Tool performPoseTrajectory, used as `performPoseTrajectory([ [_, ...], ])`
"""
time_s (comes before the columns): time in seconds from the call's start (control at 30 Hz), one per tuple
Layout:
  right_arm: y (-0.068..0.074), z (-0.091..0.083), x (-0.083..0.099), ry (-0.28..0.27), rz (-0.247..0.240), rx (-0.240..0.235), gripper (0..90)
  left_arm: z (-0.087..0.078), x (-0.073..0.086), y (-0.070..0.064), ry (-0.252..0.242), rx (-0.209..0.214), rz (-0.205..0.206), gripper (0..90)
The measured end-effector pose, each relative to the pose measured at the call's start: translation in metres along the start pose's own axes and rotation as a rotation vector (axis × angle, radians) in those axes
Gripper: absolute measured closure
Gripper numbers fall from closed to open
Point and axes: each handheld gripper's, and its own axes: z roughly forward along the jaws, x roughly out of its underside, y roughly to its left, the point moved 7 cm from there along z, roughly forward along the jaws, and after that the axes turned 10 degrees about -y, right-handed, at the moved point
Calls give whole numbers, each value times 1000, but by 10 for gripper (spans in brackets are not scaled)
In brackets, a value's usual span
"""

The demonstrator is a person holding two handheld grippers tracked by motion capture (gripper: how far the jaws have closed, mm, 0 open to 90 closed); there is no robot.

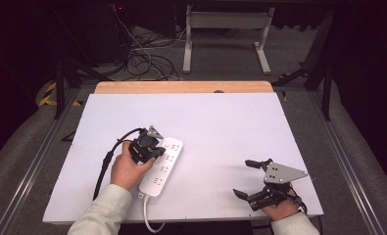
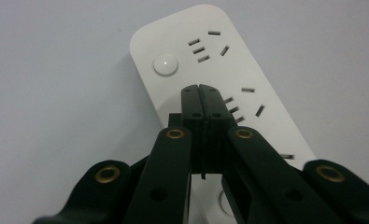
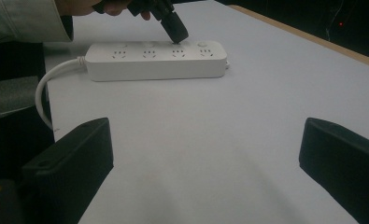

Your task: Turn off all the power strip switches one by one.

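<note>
Here the left claw (image 2: 202,91), jaws pressed together, tips down onto the white power strip (image 1: 162,166). The right claw (image 1: 250,178) rests wide apart on the surface (image 1: 220,122), well away.

Left hand-held gripper (image 2: 201,88) closed, right hand-held gripper (image 1: 248,178) agape

A white worktop (image 1: 220,117) with a wooden edge (image 1: 181,87) at twelve o'clock stood on grey floor (image 1: 289,58). Beyond it, a white table frame (image 1: 225,34) and tangled cables (image 1: 142,58) lay in dark surroundings.

One power strip (image 1: 162,166), two grippers (image 1: 148,145) (image 1: 246,178).
</note>
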Motion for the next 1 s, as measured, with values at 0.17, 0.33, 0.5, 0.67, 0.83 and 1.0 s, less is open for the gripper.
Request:
performPoseTrajectory([
  [0.17, 0, 0, 0, -1, -1, 2, 36, 1, 0, -1, 2, -6, 4, 900],
  [0.33, 0, 0, 0, -1, 1, 0, 36, 3, 1, -1, 2, -18, 8, 900],
  [0.5, 0, 0, 0, -1, 1, 1, 36, 2, 3, -1, -1, -15, 1, 900],
  [0.67, 0, 0, 0, -1, 2, 0, 36, 2, 3, -1, -8, -23, 18, 900],
  [0.83, 0, 0, 0, -1, 2, -1, 36, 2, 4, -1, -17, -18, 15, 900],
  [1.0, 0, 0, 0, -2, 2, 1, 36, 2, 4, -2, -14, -31, 22, 900],
])
